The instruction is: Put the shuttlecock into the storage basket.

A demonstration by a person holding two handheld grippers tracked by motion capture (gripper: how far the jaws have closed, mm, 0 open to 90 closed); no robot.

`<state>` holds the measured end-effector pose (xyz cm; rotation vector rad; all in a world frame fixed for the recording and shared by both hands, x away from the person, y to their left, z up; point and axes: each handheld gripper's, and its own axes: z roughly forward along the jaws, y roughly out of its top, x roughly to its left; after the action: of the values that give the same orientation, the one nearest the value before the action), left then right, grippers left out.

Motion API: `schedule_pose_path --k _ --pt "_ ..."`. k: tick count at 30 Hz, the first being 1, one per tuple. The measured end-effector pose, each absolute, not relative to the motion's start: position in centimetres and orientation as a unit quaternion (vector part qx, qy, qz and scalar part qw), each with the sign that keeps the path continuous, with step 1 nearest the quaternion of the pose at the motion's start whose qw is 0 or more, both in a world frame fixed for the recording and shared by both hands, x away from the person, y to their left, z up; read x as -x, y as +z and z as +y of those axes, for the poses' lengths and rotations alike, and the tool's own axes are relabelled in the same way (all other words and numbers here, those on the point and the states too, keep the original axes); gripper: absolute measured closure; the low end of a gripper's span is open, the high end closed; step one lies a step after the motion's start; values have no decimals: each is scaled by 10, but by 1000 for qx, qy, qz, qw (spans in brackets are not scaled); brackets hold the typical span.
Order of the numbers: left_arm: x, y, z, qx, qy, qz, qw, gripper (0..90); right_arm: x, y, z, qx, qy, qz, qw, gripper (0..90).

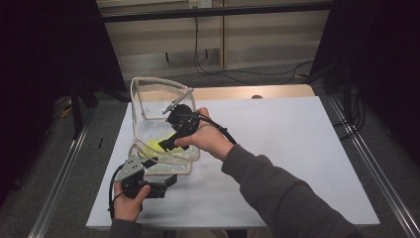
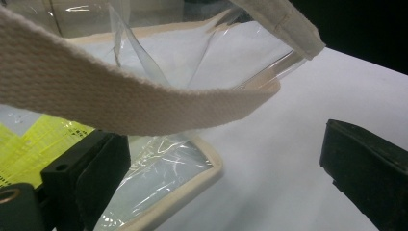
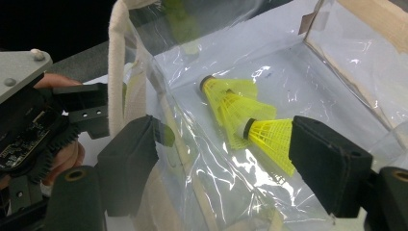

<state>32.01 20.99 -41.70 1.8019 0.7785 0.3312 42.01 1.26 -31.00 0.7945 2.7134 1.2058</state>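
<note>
A clear plastic bag with beige trim stands open on the white table top. Two yellow shuttlecocks lie inside it, one farther in and one nearer. My right gripper reaches into the bag's mouth. Its jaws stand open on either side of the nearer shuttlecock, and the pads do not press on it. My left gripper sits at the bag's near corner, open. The beige strap runs across just above its left jaw.
The bag's beige bottom edge lies on the table in front of the left gripper. White surface spreads to the right of the bag. A wooden edge runs behind it, with cables on the floor and metal rails at the sides.
</note>
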Motion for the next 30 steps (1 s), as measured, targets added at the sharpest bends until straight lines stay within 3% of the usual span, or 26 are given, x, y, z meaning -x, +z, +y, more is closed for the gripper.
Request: schedule_pose_path --k 12,30 --pt "-319 -417 209 -760 139 327 544 36 -414 -304 2 -251 403 880 28 178" --pt "-318 -416 207 -759 138 328 546 36 -402 -300 -33 -235 427 873 27 163"
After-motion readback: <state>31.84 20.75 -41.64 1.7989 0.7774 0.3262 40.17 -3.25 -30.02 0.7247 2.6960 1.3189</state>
